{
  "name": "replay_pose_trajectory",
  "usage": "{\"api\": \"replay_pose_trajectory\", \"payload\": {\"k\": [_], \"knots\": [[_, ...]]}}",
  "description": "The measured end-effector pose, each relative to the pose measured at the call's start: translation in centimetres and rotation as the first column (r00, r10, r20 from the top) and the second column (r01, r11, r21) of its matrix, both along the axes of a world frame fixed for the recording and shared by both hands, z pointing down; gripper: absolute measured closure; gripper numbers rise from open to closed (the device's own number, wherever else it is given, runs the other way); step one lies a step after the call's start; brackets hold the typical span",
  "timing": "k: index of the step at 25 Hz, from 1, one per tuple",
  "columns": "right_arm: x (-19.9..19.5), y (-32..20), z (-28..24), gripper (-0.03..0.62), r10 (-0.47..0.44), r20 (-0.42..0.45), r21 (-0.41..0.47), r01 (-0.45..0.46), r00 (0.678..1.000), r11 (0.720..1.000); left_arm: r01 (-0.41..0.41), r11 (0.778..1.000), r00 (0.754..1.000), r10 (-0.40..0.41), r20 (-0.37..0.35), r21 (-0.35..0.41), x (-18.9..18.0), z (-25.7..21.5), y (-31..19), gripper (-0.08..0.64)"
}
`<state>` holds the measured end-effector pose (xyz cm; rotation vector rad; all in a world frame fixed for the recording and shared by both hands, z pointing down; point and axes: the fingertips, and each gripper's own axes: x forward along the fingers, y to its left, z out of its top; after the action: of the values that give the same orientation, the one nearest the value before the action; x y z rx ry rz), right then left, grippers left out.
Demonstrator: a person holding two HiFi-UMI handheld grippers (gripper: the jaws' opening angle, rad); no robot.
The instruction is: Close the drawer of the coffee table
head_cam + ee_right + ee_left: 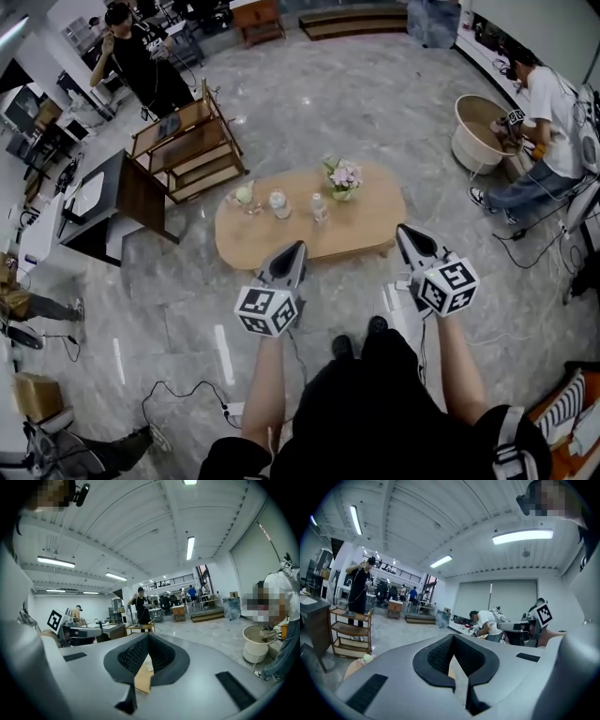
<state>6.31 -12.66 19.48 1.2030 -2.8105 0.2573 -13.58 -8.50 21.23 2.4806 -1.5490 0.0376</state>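
Wooden coffee table (pixel 361 228) sits beyond left gripper (pixel 297 247) and right gripper (pixel 404 230), fingers pressed together, gripping nothing.

The left tongs (pixel 299 247) and right tongs (pixel 402 229) covered parts of the table's (pixel 366 220) near edge; its drawer could not be made out.

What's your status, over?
Left claw shut, empty. Right claw shut, empty. Table ahead, no open drawer seen. Cable on floor at left.
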Motion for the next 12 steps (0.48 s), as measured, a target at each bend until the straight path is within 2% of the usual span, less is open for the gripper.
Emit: {"api": "replay_pose_trajectory", "payload": {"k": [5,12], "knots": [[-0.8,0.9,-1.9,0.580,-0.006,-0.010,0.052,0.006,1.000,0.999,0.007,0.999,1.000,-0.007,0.017,0.033,-0.3,-2.2,0.8,0.548],[-2.0,2.0,-2.8,0.580,-0.038,-0.030,0.054,0.040,0.999,0.998,0.014,0.998,1.000,-0.015,0.007,0.053,-0.4,-3.4,1.4,0.547]]}}
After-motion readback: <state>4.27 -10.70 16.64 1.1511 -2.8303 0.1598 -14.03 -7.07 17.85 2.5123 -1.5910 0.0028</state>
